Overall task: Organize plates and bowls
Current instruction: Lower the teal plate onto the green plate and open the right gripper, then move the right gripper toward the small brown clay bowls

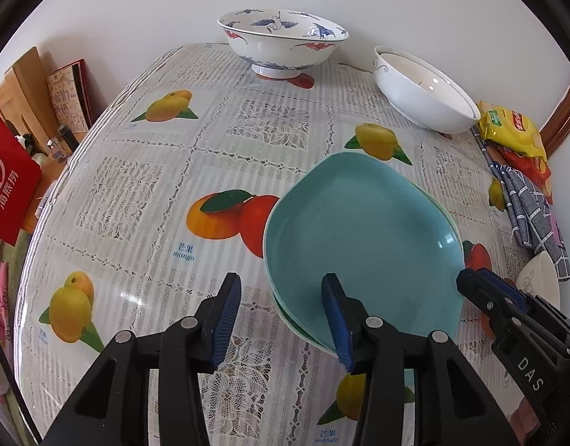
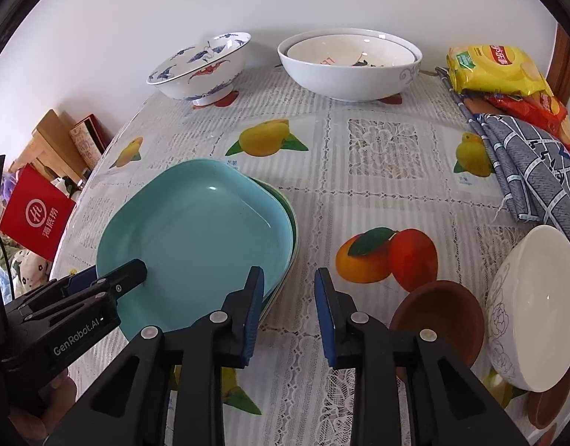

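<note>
I see the table under its fruit-print cloth. The teal plates sit stacked at its near left. Behind them stand the nested white bowls and the crane-painted bowl. My left tongs gape wide, one finger over the plates; my right tongs stand open just right of them.

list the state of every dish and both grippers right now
teal plates: stacked, flat on table
crane bowl: upright, empty
white bowls: nested, upright
brown dish: upright beside floral bowl
floral bowl: tilted on its side
left gripper: open, holding nothing
right gripper: open, holding nothing
</note>
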